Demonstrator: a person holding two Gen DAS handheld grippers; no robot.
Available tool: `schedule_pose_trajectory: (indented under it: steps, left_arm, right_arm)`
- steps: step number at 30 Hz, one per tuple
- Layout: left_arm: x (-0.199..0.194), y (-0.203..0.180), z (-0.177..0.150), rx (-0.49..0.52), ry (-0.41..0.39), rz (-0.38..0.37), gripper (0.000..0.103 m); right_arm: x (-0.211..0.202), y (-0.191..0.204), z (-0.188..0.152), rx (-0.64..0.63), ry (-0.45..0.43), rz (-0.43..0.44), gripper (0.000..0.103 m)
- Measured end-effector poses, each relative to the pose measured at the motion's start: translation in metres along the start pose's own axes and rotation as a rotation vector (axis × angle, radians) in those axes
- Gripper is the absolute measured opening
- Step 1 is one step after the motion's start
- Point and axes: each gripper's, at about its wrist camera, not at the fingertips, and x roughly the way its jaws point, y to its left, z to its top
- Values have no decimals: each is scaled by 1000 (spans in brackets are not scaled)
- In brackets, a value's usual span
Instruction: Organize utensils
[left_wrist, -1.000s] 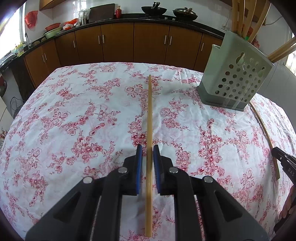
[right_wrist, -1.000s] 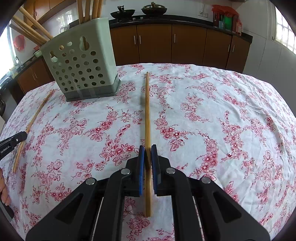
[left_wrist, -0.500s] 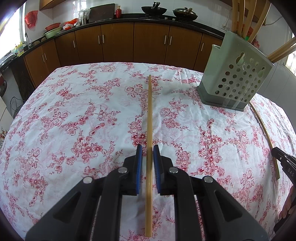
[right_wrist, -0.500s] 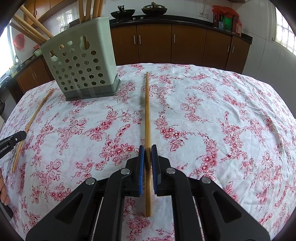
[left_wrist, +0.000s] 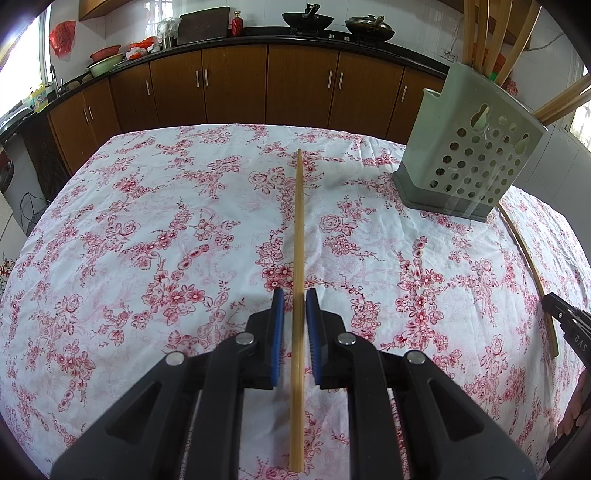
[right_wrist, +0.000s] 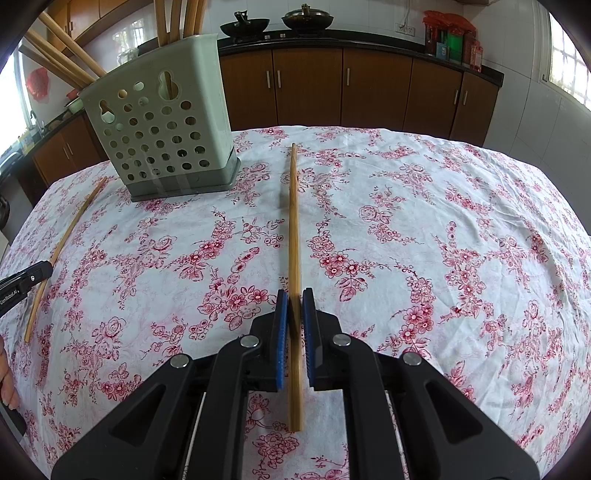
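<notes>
I am holding one chopstick in each pair of tongs; my left tongs (left_wrist: 294, 301) are pinching a chopstick (left_wrist: 298, 236) that is pointing to twelve o'clock over the bench (left_wrist: 147, 229), though a sliver of gap is showing beside the pads; my right tongs (right_wrist: 294, 301) are pressing on a second chopstick (right_wrist: 293, 221), likewise aimed at twelve o'clock. The green holder (right_wrist: 162, 122) is standing at ten o'clock from my right tongs, at two o'clock from my left, already bristling with several chopsticks (right_wrist: 62, 51); I am judging the job well advanced. These two are remaining to be dropped in; one loose chopstick (right_wrist: 62, 240) is lying on the flowered cloth at nine o'clock.
</notes>
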Motion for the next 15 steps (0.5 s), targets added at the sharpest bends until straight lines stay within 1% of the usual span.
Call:
schedule_pose_trajectory:
  steps: [15]
  left_arm:
    - [0,0,0,0,1,0,16]
  right_arm:
    - [0,0,0,0,0,0,10]
